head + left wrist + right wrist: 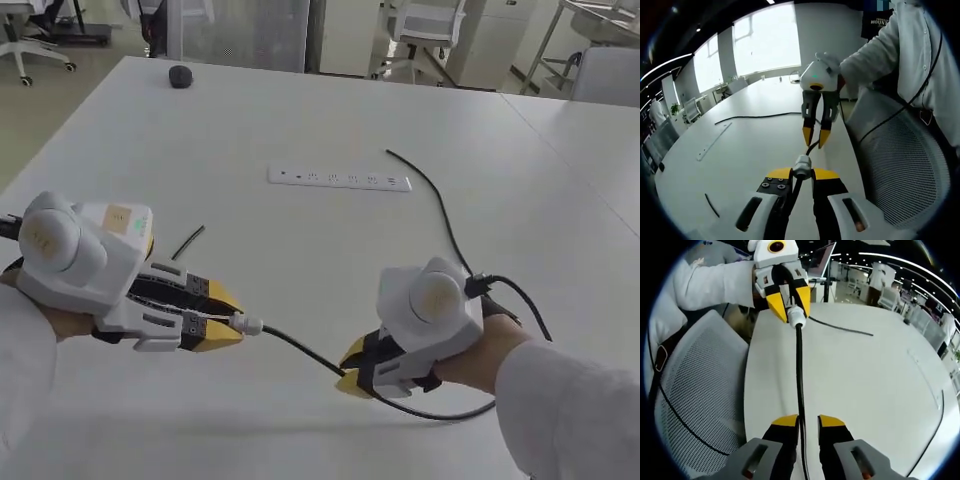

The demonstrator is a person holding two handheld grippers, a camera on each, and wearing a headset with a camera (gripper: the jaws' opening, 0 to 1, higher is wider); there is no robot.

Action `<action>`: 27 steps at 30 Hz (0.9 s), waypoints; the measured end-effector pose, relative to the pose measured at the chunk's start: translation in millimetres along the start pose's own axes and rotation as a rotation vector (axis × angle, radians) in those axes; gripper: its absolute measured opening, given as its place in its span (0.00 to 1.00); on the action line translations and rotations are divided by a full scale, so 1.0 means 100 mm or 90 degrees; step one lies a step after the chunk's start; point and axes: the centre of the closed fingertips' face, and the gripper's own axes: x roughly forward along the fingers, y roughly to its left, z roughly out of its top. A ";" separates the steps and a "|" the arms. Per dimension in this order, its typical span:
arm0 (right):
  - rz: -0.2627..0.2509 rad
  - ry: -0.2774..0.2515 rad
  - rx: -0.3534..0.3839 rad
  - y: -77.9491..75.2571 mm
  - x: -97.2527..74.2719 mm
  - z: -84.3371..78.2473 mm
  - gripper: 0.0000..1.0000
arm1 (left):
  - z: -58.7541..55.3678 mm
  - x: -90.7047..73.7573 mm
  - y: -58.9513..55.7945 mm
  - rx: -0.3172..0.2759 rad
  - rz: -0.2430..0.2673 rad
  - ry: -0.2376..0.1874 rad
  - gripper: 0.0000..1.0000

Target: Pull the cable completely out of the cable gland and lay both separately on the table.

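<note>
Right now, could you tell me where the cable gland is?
The gland sits low left in the head view, clamped by the left gripper over the table, its cable running to the right gripper.

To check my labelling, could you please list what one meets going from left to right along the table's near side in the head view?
left gripper → cable gland → cable → right gripper
</note>
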 end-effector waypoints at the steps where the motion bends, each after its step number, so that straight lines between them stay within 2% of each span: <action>1: 0.001 -0.004 -0.001 0.01 -0.01 0.04 0.12 | 0.00 0.00 0.00 0.000 0.000 0.000 0.15; 2: 0.002 -0.007 -0.002 0.01 -0.01 0.06 0.12 | 0.00 0.00 0.00 0.000 0.000 0.000 0.15; 15: 0.005 -0.097 -0.047 0.12 -0.10 0.81 0.13 | 0.03 0.00 0.02 0.002 0.003 -0.005 0.15; 20: 0.001 -0.110 -0.062 0.12 -0.09 0.96 0.11 | 0.04 0.00 0.01 0.003 0.002 -0.005 0.15; 27: 0.001 -0.111 -0.075 0.13 -0.06 1.03 0.08 | 0.04 -0.01 0.01 0.004 0.004 -0.007 0.15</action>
